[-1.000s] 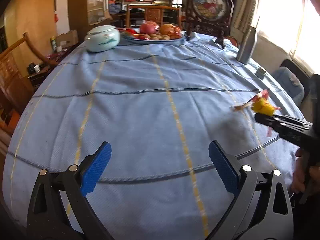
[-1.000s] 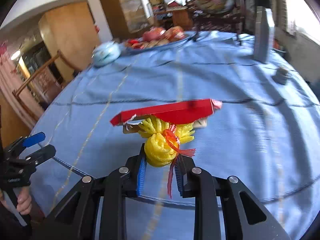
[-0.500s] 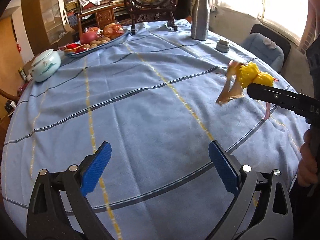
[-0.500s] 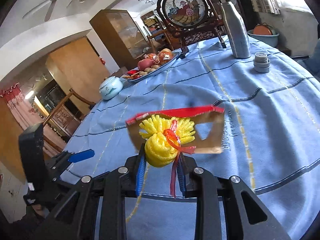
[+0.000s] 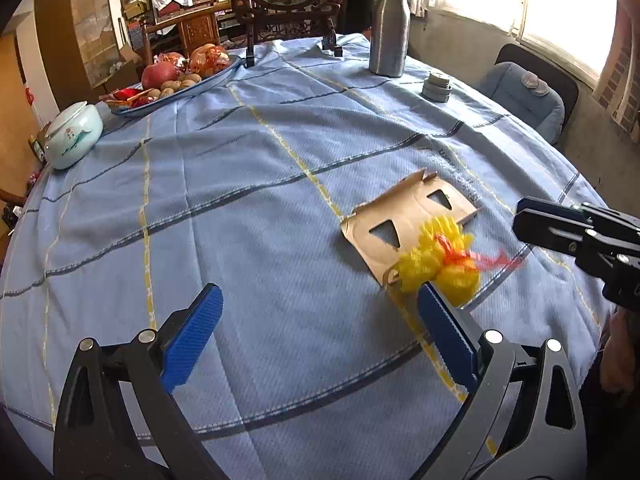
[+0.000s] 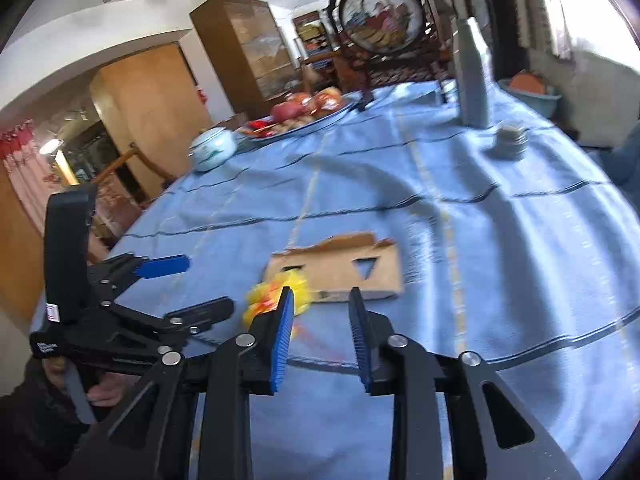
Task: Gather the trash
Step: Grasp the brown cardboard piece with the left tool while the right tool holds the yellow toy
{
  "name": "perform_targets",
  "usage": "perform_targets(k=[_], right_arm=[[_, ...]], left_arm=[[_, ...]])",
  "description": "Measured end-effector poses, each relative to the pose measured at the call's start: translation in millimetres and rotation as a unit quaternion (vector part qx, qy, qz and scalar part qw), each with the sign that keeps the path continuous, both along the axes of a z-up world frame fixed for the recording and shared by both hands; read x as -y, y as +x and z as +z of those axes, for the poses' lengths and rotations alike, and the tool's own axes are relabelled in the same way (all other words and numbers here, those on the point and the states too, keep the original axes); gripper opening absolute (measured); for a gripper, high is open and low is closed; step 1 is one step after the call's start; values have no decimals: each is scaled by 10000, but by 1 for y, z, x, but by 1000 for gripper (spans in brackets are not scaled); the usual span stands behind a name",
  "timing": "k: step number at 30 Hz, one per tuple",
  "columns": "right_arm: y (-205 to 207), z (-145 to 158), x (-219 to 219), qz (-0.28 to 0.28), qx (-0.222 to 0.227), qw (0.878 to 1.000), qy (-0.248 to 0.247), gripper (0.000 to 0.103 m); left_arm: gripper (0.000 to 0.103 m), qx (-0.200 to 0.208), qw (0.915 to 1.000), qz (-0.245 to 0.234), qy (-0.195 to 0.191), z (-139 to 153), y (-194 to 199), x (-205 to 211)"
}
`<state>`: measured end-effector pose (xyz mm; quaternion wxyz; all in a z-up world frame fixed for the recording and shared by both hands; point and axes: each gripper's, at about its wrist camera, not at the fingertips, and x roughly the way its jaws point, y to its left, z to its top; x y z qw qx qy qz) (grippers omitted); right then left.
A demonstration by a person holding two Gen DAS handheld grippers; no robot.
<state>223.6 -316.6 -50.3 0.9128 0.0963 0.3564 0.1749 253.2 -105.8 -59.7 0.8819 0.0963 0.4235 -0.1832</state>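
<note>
Blue tablecloth (image 5: 248,184), yellow net bundle (image 5: 438,268) now dropped — right tool (image 6: 320,304) opening, empty, left tool (image 5: 316,320) apart

left tool (image 5: 318,336): black frame, blue ribbed pads, silver screws | right tool (image 6: 320,336): same | dark sleeve (image 6: 32,432)

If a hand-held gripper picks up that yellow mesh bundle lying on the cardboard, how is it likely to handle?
The yellow mesh bundle looks puffy and crumpled, so it would probably squash rather than resist. Its loose red string likely dangles or snags. It seems light; the thin cardboard under it may shift if nudged.
</note>
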Motion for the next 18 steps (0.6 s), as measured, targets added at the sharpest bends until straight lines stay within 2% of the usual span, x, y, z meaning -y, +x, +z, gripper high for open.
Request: perform_targets(k=[1,2,3,6,9,10,11,12,13,14,16,18], right_arm=[[0,0,1,-22,4,10000,19,43],[1,-2,-1,5,-42,10000,60,68],[1,-3,-3,45,-36,9999,90,77],[3,-7,-21,268,-4,9996,-63,77],[9,-12,-32,405,-134,9991,3,76],[10,-14,-35,419,-164,9990,-11,75],[13,-17,-40,424,-215,9988,-89,70],[14,-18,-44,452,-258,9985,-189,54],[13,-19,-48,489,-243,9982,-252,44],[12,-20,-50,481,-254,9980,-318,25],[8,-20,-48,411,-194,9985,-293,24],[-1,-10,-37,171,133,9995,-245,24]], left_arm=[[94,16,10000,20,-20,1,1,-1],[94,35,9999,73,-67,3,2,-3],[94,39,9998,135,-124,4,3,-8],[94,20,9990,370,-269,9,2,-28],[94,91,9978,646,-117,12,2,-51],[94,112,9973,726,-62,13,2,-57],[94,130,9967,806,-22,14,3,-62],[94,134,9960,884,-10,15,4,-68],[94,119,9956,926,-28,16,5,-71],[94,104,9955,940,-47,16,6,-73],[94,80,9960,882,-69,16,8,-69],[94,97,9972,745,-21,15,8,-59]])
